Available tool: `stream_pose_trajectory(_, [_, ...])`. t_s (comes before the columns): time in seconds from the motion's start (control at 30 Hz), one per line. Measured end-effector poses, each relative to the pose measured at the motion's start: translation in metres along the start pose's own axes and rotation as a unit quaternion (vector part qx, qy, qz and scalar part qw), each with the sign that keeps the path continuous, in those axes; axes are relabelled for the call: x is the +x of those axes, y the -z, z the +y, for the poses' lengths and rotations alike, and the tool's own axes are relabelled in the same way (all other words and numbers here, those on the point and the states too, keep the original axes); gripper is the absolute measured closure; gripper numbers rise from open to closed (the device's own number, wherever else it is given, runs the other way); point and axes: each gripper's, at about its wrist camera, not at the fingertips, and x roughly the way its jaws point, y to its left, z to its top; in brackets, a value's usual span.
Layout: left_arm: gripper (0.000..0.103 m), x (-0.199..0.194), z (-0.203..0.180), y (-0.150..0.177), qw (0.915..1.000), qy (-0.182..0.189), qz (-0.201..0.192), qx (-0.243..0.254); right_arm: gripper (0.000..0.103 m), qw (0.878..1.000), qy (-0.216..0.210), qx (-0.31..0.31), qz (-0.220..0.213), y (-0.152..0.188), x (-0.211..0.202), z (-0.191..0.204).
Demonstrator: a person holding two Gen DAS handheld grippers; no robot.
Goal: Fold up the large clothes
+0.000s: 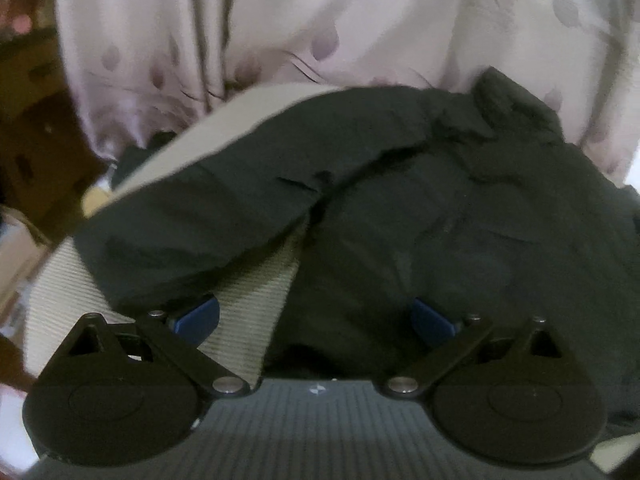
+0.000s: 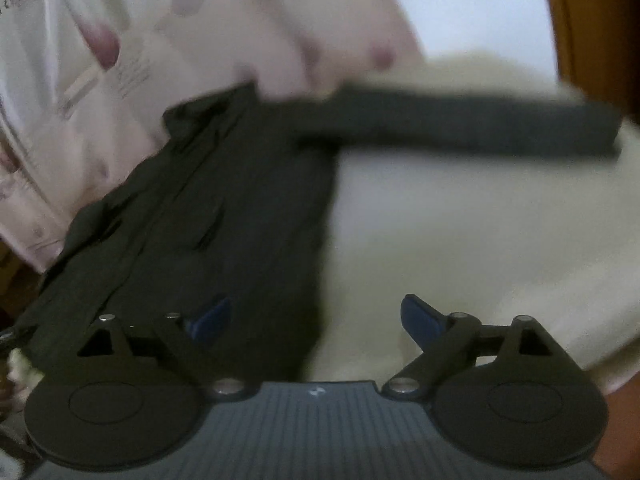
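Left gripper (image 1: pixel 316 318) jaws wide, empty, over dark garment (image 1: pixel 420 208) lying spread on cream ribbed surface (image 1: pixel 248 300), floral curtain (image 1: pixel 240 28) behind, right gripper (image 2: pixel 316 316) jaws wide, empty, above garment's edge, sleeve (image 2: pixel 480 128) extending right.

A cream ribbed mat (image 1: pixel 256 300) is carrying a dark garment (image 1: pixel 420 208), which is lying spread and creased across it, one sleeve (image 2: pixel 460 128) stretching out sideways over the bare cream surface.
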Motion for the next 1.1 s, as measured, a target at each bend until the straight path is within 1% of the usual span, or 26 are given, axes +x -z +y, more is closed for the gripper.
stream_pose_trajectory(0.03, [0.002, 0.003, 0.0, 0.0, 1.0, 0.0, 0.004, -0.002, 0.01, 1.0, -0.002, 0.002, 0.007, 0.002, 0.007, 0.005])
stream_pose_trajectory(0.07, [0.006, 0.005, -0.001, 0.0, 0.9999, 0.001, 0.009, -0.006, 0.01, 1.0, -0.006, 0.007, 0.016, 0.005, 0.013, 0.007])
stream_pose_trajectory(0.1, [0.013, 0.006, -0.001, 0.0, 0.9998, 0.013, 0.011, -0.01, 0.01, 1.0, -0.015, 0.012, 0.023, 0.007, 0.019, 0.009])
stream_pose_trajectory(0.13, [0.029, 0.006, -0.002, 0.001, 0.9998, 0.02, 0.006, -0.007, 0.013, 0.999, -0.022, 0.011, 0.021, 0.011, 0.021, 0.016])
stream_pose_trajectory(0.17, [0.049, 0.004, -0.006, 0.001, 0.9998, 0.021, 0.003, 0.003, 0.044, 0.999, -0.028, 0.001, 0.016, 0.014, 0.019, 0.022])
stream_pose_trajectory(0.2, [0.061, 0.002, -0.01, 0.001, 0.9995, 0.028, 0.004, 0.012, 0.064, 0.999, -0.027, -0.011, 0.02, 0.015, 0.019, 0.027])
stream_pose_trajectory(0.23, [0.073, 0.0, -0.014, 0.002, 0.9994, 0.03, 0.004, 0.017, 0.073, 0.999, -0.023, -0.017, 0.027, 0.016, 0.021, 0.03])
stream_pose_trajectory(0.27, [0.08, -0.005, -0.021, 0.003, 0.9994, 0.024, -0.001, 0.025, 0.079, 0.999, -0.024, -0.017, 0.027, 0.015, 0.026, 0.029])
stream_pose_trajectory(0.33, [0.086, -0.017, -0.034, 0.01, 0.9986, 0.01, -0.01, 0.052, 0.084, 0.999, -0.025, -0.022, 0.019, 0.014, 0.022, 0.029])
stream_pose_trajectory(0.43, [0.09, -0.039, -0.045, 0.024, 0.9981, 0.014, -0.01, 0.059, 0.087, 1.0, -0.023, -0.018, 0.004, 0.013, 0.003, 0.022])
stream_pose_trajectory(0.53, [0.09, -0.066, -0.046, 0.041, 0.9987, 0.032, -0.002, 0.041, 0.087, 1.0, -0.017, -0.001, -0.001, 0.013, -0.019, 0.007])
stream_pose_trajectory(0.57, [0.09, -0.073, -0.045, 0.045, 0.9986, 0.037, 0.0, 0.038, 0.087, 1.0, -0.014, 0.005, 0.001, 0.013, -0.02, 0.004])
stream_pose_trajectory(0.67, [0.087, -0.09, -0.046, 0.062, 0.9983, 0.05, 0.006, 0.029, 0.087, 1.0, -0.002, 0.013, 0.017, 0.023, -0.027, -0.009])
stream_pose_trajectory(0.7, [0.087, -0.094, -0.047, 0.065, 0.998, 0.055, 0.01, 0.028, 0.087, 1.0, -0.004, 0.021, 0.023, 0.026, -0.029, -0.013])
stream_pose_trajectory(0.73, [0.083, -0.101, -0.046, 0.07, 0.998, 0.055, 0.01, 0.029, 0.085, 0.999, -0.014, 0.038, 0.033, 0.028, -0.03, -0.02])
stream_pose_trajectory(0.77, [0.074, -0.108, -0.046, 0.073, 0.9985, 0.044, 0.0, 0.033, 0.079, 0.998, -0.019, 0.057, 0.033, 0.03, -0.033, -0.027])
stream_pose_trajectory(0.8, [0.069, -0.114, -0.045, 0.073, 0.9987, 0.031, -0.012, 0.037, 0.077, 0.997, -0.021, 0.075, 0.027, 0.03, -0.038, -0.034])
stream_pose_trajectory(0.83, [0.054, -0.122, -0.045, 0.072, 0.9987, 0.022, -0.024, 0.04, 0.075, 0.996, -0.025, 0.089, 0.014, 0.028, -0.043, -0.039])
stream_pose_trajectory(0.87, [0.037, -0.131, -0.045, 0.07, 0.9983, 0.017, -0.039, 0.04, 0.07, 0.994, -0.03, 0.104, -0.006, 0.025, -0.052, -0.046])
stream_pose_trajectory(0.9, [0.03, -0.14, -0.044, 0.066, 0.9977, 0.016, -0.055, 0.037, 0.065, 0.993, -0.029, 0.113, -0.02, 0.019, -0.059, -0.052])
stream_pose_trajectory(0.93, [0.021, -0.148, -0.046, 0.061, 0.9967, 0.012, -0.072, 0.037, 0.049, 0.991, -0.028, 0.125, -0.041, 0.011, -0.068, -0.059])
stream_pose_trajectory(0.97, [0.016, -0.155, -0.05, 0.055, 0.995, 0.005, -0.092, 0.039, 0.029, 0.989, -0.03, 0.135, -0.06, 0.003, -0.075, -0.065])
stream_pose_trajectory(1.0, [0.014, -0.16, -0.055, 0.048, 0.9932, 0.002, -0.108, 0.044, 0.022, 0.986, -0.031, 0.147, -0.075, -0.005, -0.078, -0.07])
stream_pose_trajectory(1.03, [0.009, -0.163, -0.061, 0.04, 0.992, 0.003, -0.119, 0.044, 0.02, 0.981, -0.033, 0.165, -0.094, -0.015, -0.083, -0.08])
stream_pose_trajectory(1.07, [0.004, -0.164, -0.067, 0.032, 0.9912, 0.007, -0.126, 0.038, 0.02, 0.977, -0.036, 0.182, -0.106, -0.026, -0.083, -0.09])
stream_pose_trajectory(1.1, [0.004, -0.164, -0.074, 0.026, 0.9908, 0.015, -0.131, 0.029, 0.02, 0.972, -0.04, 0.203, -0.114, -0.035, -0.082, -0.102])
